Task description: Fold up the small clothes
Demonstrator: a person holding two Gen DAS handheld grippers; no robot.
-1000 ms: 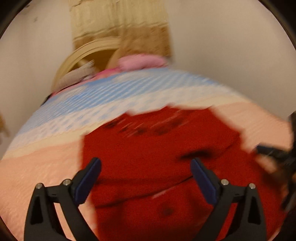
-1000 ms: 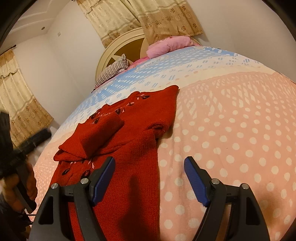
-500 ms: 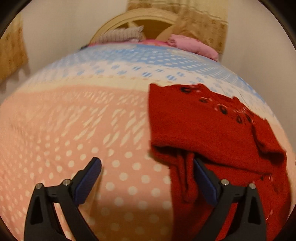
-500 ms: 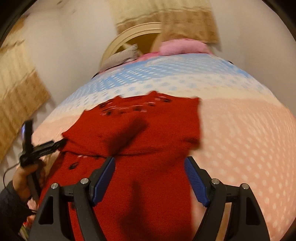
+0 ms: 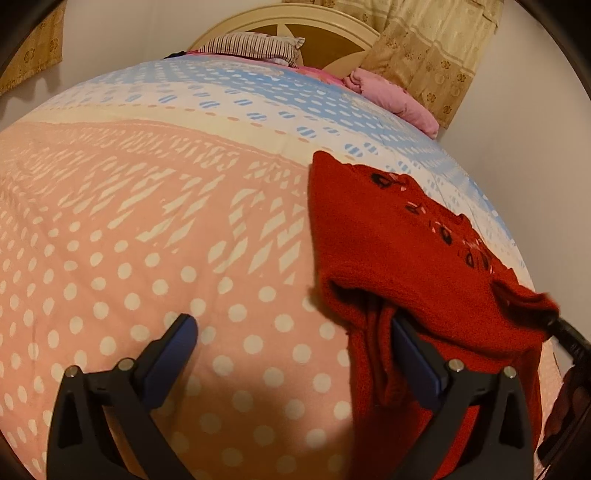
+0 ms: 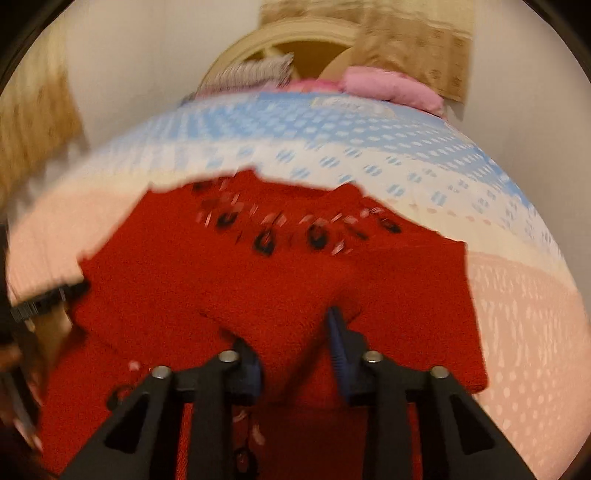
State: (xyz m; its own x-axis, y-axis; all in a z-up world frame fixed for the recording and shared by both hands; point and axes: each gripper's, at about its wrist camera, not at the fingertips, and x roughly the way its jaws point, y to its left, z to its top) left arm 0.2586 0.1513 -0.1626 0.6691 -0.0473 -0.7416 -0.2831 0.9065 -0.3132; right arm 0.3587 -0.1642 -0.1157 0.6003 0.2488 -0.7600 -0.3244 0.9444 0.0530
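A small red knitted sweater with dark flower motifs lies on the bed, one sleeve folded across its body. My left gripper is open and empty at the sweater's left edge, its right finger against the loose left sleeve. In the right wrist view the sweater fills the middle. My right gripper has closed on the cuff of the folded sleeve. The other gripper shows at the right edge of the left view.
The bed has a pink, cream and blue dotted cover. A striped pillow and a pink pillow lie at the cream headboard. Curtains hang behind.
My right gripper moved left over the sweater and closed on the folded sleeve's cuff. My left gripper swung to the sweater's left side and stays open.
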